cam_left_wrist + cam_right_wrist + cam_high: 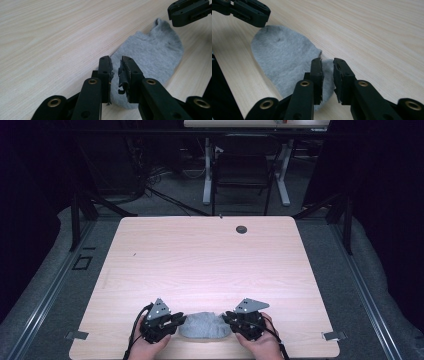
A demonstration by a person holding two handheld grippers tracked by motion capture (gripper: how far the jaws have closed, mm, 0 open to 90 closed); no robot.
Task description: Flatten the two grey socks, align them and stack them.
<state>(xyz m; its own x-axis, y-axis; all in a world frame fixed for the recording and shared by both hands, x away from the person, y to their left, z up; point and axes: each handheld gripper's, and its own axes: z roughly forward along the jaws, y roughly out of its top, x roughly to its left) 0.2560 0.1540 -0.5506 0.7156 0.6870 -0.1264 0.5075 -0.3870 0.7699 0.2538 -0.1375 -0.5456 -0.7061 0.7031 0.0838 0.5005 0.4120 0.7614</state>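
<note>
A grey ankle sock point(205, 326) lies flat at the near edge of the pale wood bench point(210, 260), between the person's two hands. The left tongs point(179, 321) sit at its left end and the right tongs point(228, 318) at its right end. Seen from each gripper view, both pairs of jaws stand a little apart over the fabric, with a narrow gap between the pads and the sock point(152, 55) under them rather than pinched; neither has hold of it. The sock looks laid out, so the step in hand is probably a release or a fresh grip at both ends. To do it well, each pair should lift straight off without snagging the knit, or, if re-gripping, bite only the very edge of the cloth point(287, 60) so that it stays smooth and does not bunch. The worn pad on the left tongs may catch fibres. No brand, label or writing can be read on anything here.
</note>
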